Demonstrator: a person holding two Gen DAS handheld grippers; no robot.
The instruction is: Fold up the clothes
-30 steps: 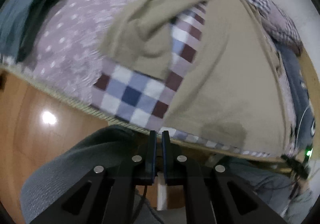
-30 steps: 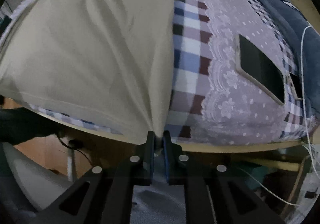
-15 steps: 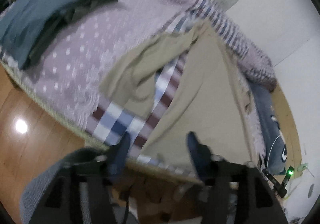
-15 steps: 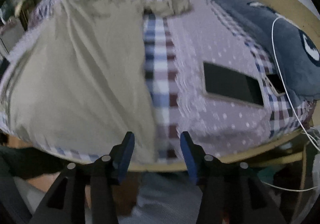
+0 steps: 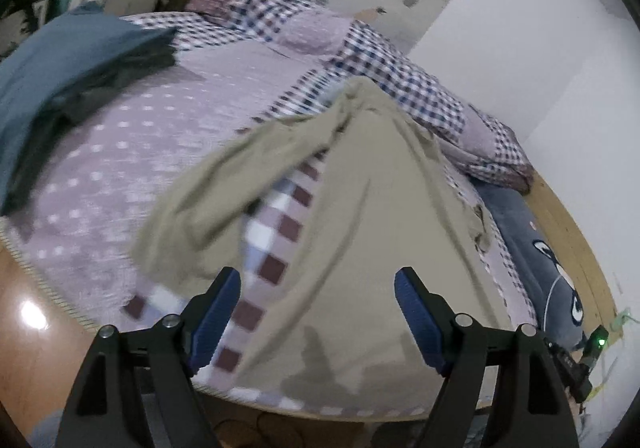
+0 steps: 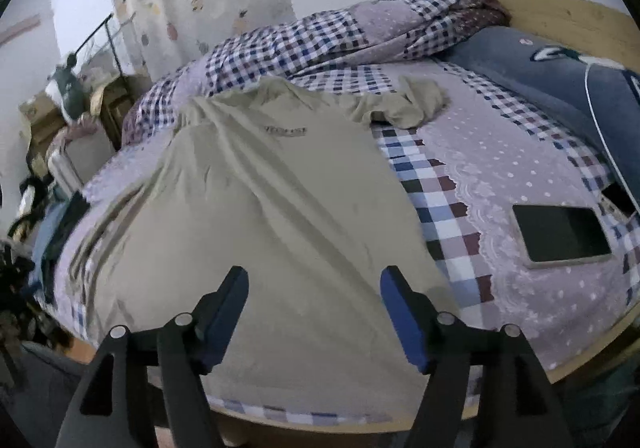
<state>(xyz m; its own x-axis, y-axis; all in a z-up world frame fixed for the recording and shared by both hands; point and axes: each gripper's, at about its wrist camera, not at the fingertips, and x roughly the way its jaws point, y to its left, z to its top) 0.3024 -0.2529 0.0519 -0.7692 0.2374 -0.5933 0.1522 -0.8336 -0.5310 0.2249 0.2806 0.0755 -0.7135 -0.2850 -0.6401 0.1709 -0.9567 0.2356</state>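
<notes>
Two grippers hover above the near edge of a bed (image 6: 568, 8), each with its blue-padded fingers spreading apart and nothing between them. Below the left gripper (image 5: 318, 312) and the right gripper (image 6: 314, 308) a beige shirt (image 6: 260, 216) lies spread flat on the checked and dotted bedspread (image 6: 520, 168), its hem reaching the near bed edge. One sleeve (image 5: 224, 192) flops out to the left, the other (image 6: 404, 106) lies crumpled toward the headboard. A tablet (image 6: 560, 234) rests on the bedspread to the right, apart from the shirt. Dark blue clothing (image 5: 68, 60), blurred, seems heaped at the far left.
</notes>
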